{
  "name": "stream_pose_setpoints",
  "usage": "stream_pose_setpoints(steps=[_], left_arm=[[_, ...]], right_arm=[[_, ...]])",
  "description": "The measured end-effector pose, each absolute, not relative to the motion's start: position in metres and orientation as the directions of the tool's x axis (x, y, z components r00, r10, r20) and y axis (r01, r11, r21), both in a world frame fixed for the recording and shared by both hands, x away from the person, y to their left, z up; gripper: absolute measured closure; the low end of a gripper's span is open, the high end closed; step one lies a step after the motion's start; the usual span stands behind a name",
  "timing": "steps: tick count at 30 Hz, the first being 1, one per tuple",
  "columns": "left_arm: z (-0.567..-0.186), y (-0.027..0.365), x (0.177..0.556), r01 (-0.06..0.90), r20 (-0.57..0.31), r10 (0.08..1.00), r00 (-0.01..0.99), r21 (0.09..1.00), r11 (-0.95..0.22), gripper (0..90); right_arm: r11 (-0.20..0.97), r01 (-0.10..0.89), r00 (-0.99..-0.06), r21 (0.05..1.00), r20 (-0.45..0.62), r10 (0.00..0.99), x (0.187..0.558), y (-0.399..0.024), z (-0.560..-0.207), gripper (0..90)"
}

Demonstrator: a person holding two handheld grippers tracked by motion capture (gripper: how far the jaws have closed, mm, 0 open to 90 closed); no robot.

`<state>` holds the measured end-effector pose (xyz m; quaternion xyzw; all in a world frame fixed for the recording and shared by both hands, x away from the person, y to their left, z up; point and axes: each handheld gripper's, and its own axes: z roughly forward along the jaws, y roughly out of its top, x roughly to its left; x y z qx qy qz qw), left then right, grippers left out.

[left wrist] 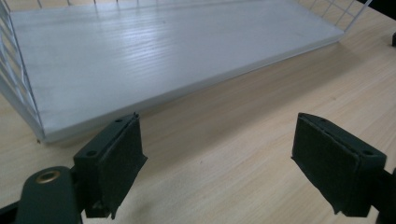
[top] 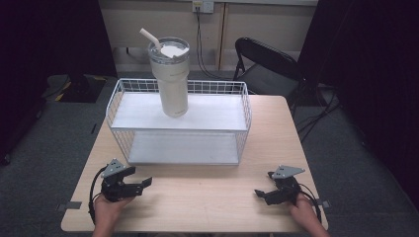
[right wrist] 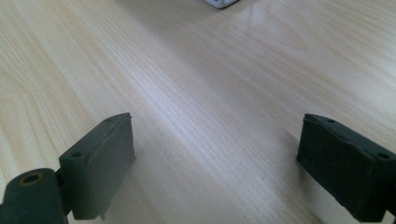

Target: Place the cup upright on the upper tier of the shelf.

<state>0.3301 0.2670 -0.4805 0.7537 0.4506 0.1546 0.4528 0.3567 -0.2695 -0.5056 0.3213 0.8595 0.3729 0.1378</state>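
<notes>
A cream tumbler (top: 171, 81) with a lid and a straw stands upright on the top shelf of a white wire rack (top: 112, 109) at the middle of the table. My left gripper (top: 143, 185) rests near the table's front left, a hand behind it. In the left gripper view its jaws (left wrist: 217, 158) stand apart over bare wood, with nothing between them, facing the rack's lower shelf (left wrist: 163, 56). My right gripper (top: 264, 183) sits at the front right; its jaws (right wrist: 215, 163) are likewise apart over the tabletop and hold nothing.
The light wooden table (top: 207, 192) has bare room between the two grippers and in front of the rack. A black folding chair (top: 267, 64) stands behind the table's far right corner. Cables hang on the back wall.
</notes>
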Motion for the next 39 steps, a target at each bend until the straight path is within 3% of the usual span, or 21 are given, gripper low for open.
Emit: stream_pose_setpoints(steps=[8, 39], left_arm=[[-0.487, 0.274, 0.329, 0.55, -0.185, 0.819, 0.543, 0.815, -0.181, 16.0], [-0.499, 0.268, 0.322, 0.602, -0.019, 0.841, 0.541, 0.706, -0.372, 16.0]], right_arm=[[0.516, 0.449, -0.756, 0.73, 0.003, 0.655, 0.357, -0.27, -0.506, 10.1], [0.515, 0.45, -0.756, 0.73, 0.003, 0.655, 0.357, -0.27, -0.506, 10.1]])
